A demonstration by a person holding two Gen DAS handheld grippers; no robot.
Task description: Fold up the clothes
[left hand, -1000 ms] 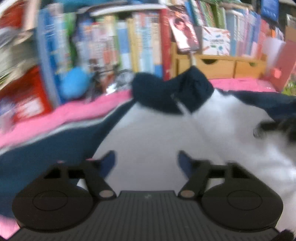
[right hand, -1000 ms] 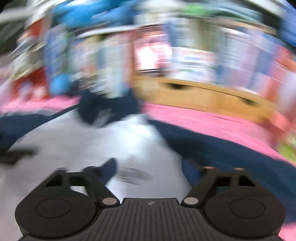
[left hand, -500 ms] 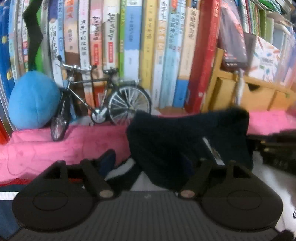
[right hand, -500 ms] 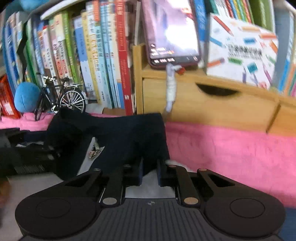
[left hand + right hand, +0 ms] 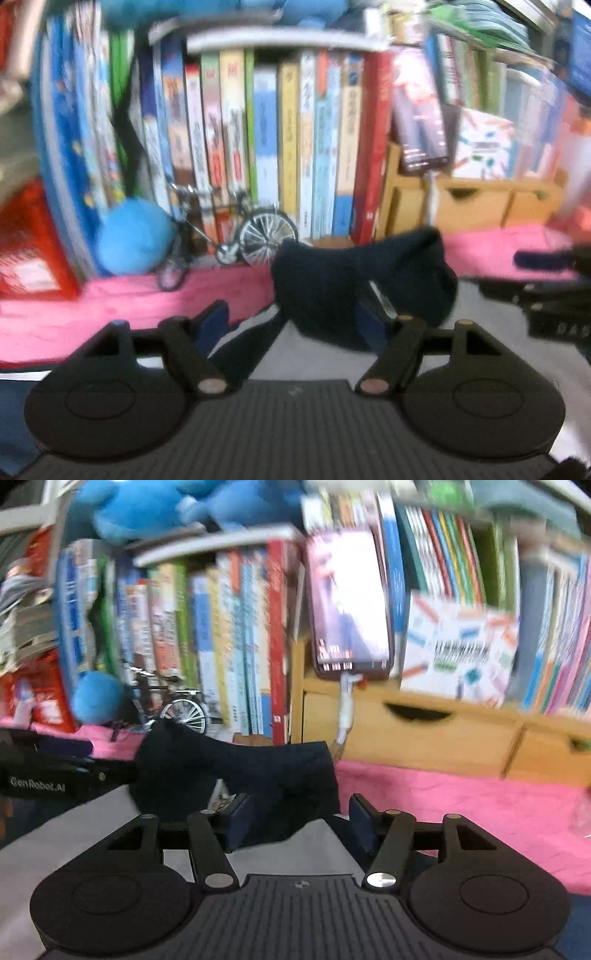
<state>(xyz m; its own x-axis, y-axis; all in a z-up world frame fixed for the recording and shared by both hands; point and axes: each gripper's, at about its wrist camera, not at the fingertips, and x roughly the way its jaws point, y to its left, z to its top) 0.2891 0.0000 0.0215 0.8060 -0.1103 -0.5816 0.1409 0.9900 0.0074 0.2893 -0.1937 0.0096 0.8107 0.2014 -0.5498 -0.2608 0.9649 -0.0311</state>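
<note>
A garment with a pale grey-white body and a dark navy collar part lies on a pink blanket. The navy part is bunched up at the garment's far end, near the bookshelf. My left gripper is open just in front of that bunch, with nothing pressed between its pads. My right gripper has its jaws opening. A flap of the navy fabric lies loose between its fingers. Each gripper appears in the other's view: the right gripper and the left gripper.
A shelf of upright books stands right behind the blanket, with a small model bicycle and a blue plush ball in front of it. A wooden drawer unit carries a phone leaning upright.
Both grippers came forward from over the pale body to the navy bunch. The right gripper closed on the navy fabric half a second ago and now stands apart again; both have drawn back a little.
</note>
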